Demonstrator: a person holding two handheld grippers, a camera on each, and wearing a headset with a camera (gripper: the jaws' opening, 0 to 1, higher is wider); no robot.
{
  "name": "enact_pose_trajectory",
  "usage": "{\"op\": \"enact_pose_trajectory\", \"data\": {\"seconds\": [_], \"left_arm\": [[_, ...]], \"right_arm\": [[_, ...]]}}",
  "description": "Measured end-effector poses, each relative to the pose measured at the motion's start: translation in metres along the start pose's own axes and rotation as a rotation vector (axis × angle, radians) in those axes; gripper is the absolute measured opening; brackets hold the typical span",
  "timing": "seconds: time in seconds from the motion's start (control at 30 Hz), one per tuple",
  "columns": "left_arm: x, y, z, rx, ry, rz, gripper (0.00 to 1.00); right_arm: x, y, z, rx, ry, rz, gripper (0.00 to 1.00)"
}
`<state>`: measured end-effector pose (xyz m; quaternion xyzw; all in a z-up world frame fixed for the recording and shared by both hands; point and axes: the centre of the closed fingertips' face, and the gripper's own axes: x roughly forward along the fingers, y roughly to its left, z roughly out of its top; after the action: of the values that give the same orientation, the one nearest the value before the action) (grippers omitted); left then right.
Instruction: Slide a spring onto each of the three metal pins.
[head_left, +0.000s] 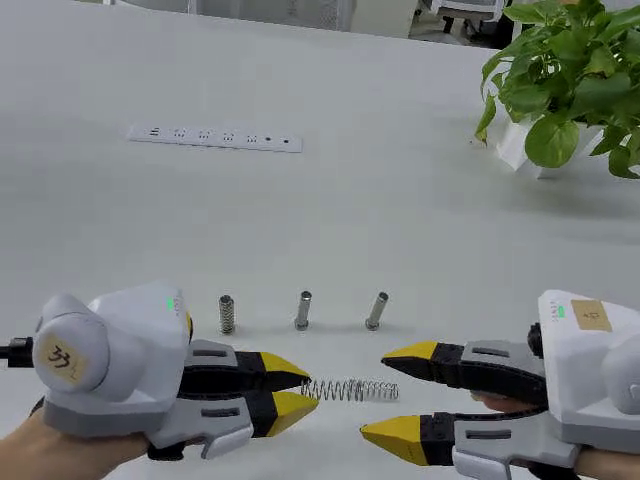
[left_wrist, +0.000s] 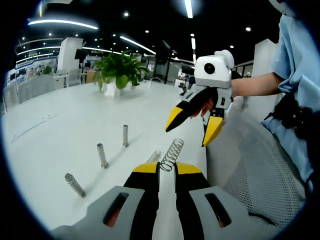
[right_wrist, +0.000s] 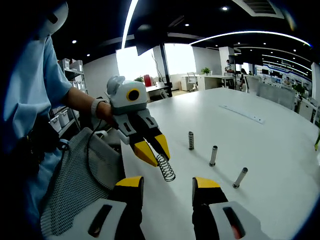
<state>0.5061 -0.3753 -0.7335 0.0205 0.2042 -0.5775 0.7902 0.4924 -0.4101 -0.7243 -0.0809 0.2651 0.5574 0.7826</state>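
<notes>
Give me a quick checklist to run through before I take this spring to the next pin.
1. Left gripper shut on the coiled steel spring at one end: ok.
2. Right gripper open at that spring's free end, not gripping: ok.
3. Left short metal pin already carries a fitted spring: ok.
4. Middle pin and right pin bare and standing: ok.
5. Held spring lined up over a pin: not ok, it lies level in front of them.
6. Grip firmness: cannot tell.
</notes>
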Motion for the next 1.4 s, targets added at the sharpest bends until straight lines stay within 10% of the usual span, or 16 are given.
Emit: {"op": "enact_pose_trajectory", "data": {"seconds": [0.87,1.4], "left_arm": [[0.008,-0.012,-0.002,0.002,0.001,-0.047,0.07],[0.011,-0.014,-0.005,0.035,0.031,-0.043,0.08]], "right_arm": [[0.005,0.004,-0.011,0.025,0.032,0.042,0.08],[0.004,0.007,-0.003,-0.104,0.131,0.047,0.07]]}}
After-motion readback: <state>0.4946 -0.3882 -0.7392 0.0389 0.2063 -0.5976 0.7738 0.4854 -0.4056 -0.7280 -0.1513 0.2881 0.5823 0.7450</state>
